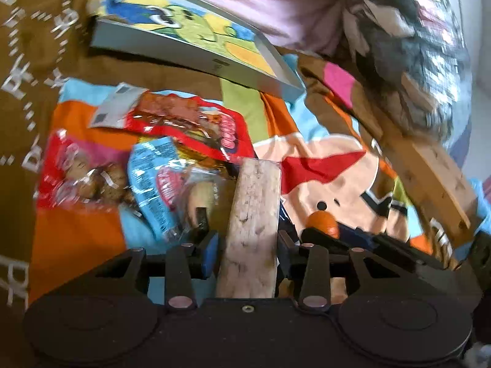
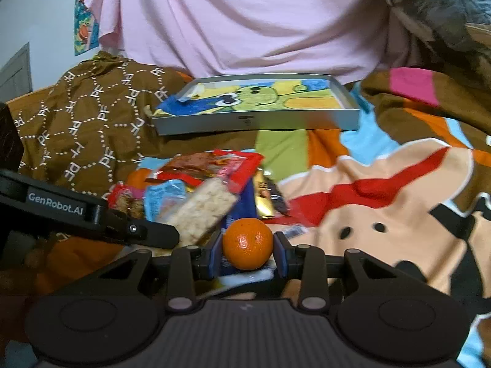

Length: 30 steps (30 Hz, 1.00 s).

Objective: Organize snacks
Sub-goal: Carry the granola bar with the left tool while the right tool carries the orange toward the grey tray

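My left gripper (image 1: 249, 254) is shut on a pale rice bar (image 1: 254, 214) in a clear wrapper, which sticks out forward over the snack pile. In the right wrist view the same rice bar (image 2: 204, 211) slants up from the left gripper (image 2: 172, 236). My right gripper (image 2: 248, 250) is shut on a small orange (image 2: 248, 242), with a blue pad pressing on each side. The orange (image 1: 322, 224) also shows low and right of the bar in the left view. The pile holds a red packet (image 1: 196, 122), a blue packet (image 1: 153, 184) and a red cookie packet (image 1: 76, 171).
A shallow grey tray (image 2: 254, 121) lined with a cartoon picture lies behind the pile, its wall (image 1: 172, 49) tilted in the left view. A cartoon blanket (image 2: 383, 202) covers the surface. Brown patterned cloth (image 2: 92, 122) lies left, pink cloth (image 2: 245, 24) hangs behind, and a wooden piece (image 1: 429, 178) stands right.
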Motion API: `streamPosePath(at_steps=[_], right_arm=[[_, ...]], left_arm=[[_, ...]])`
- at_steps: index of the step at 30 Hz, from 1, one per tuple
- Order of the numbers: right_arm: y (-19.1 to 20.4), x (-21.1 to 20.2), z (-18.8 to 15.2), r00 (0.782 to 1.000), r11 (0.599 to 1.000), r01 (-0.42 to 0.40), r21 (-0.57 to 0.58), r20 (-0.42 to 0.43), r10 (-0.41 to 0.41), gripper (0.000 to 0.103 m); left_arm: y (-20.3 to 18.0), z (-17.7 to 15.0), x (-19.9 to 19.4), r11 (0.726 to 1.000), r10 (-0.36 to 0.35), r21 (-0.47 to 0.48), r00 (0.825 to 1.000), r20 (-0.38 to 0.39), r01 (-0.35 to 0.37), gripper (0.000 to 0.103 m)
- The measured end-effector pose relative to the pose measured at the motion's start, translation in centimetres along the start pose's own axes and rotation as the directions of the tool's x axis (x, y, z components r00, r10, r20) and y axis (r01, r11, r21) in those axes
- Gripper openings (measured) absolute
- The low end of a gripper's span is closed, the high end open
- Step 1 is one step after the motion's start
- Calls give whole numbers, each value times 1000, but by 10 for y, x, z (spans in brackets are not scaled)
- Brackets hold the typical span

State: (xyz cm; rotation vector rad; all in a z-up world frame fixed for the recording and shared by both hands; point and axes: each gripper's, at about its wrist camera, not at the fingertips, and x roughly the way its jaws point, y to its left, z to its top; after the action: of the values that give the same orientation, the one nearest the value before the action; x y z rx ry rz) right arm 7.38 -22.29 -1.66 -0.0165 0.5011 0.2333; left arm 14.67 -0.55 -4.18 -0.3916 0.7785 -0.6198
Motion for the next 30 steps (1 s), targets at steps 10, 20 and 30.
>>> streamPosePath(at_steps=[10, 20, 30], right_arm=[[-21, -18, -8, 1000, 1000, 25, 13, 17, -25, 40], [-25, -25, -13, 999, 1000, 12, 11, 30, -13, 40], [-30, -15, 25, 997, 1000, -14, -27, 73, 16, 40]], left_arm=[[-50, -12, 32, 928, 214, 325, 974, -68, -181, 43], [-50, -10, 23, 964, 153, 232, 986, -72, -132, 42], [-43, 17, -8, 995, 61, 72, 994, 86, -67, 42]])
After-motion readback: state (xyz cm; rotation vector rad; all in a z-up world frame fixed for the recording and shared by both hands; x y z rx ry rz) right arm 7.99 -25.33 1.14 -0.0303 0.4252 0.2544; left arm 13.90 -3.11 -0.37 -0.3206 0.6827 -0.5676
